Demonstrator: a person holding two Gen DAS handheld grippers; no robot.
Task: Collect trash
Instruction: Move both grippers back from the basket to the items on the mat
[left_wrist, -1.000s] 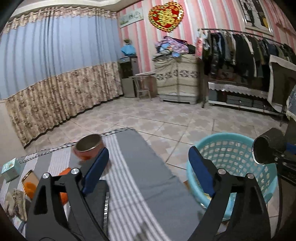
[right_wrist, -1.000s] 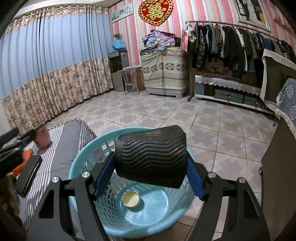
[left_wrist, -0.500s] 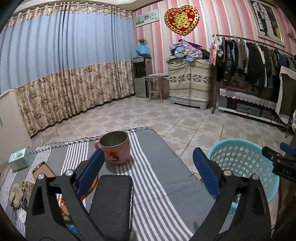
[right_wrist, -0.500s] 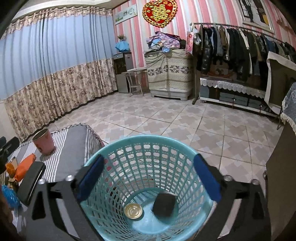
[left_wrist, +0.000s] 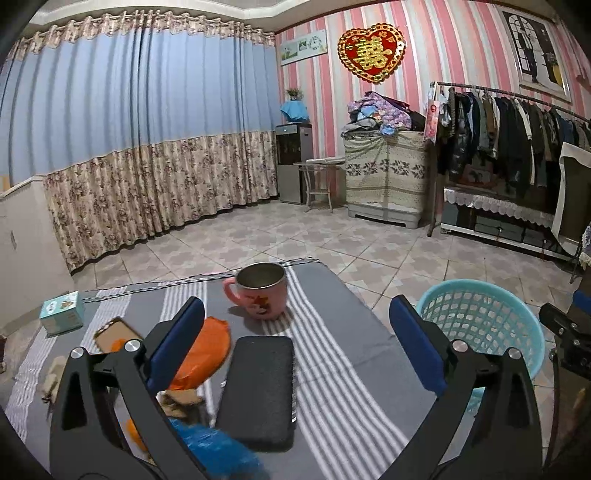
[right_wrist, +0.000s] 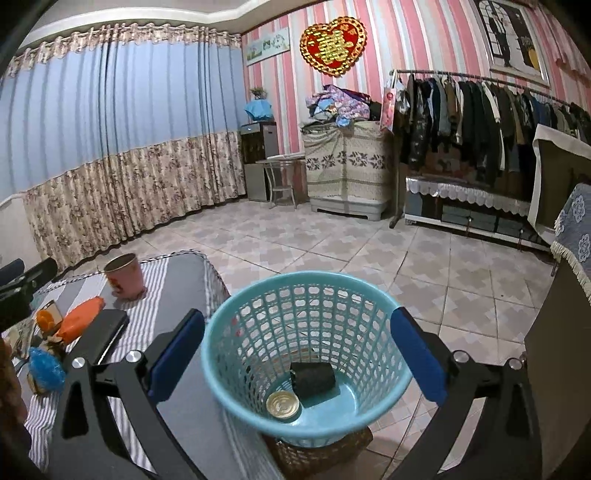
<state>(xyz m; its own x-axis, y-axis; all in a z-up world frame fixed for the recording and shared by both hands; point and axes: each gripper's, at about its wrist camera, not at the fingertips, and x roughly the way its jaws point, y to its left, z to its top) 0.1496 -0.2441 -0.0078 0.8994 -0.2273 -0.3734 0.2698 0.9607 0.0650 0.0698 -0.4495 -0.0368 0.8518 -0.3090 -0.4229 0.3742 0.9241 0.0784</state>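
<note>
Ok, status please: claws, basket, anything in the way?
Both claws open, empty. Black cup and tin lie in basket. Nothing in the way.

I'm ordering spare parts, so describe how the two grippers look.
Both match: the left gripper and right gripper have black angular frames with cut-out slots, silver round bolts and flat blue pads on the fingers. No cables, markings or sleeves show.
</note>
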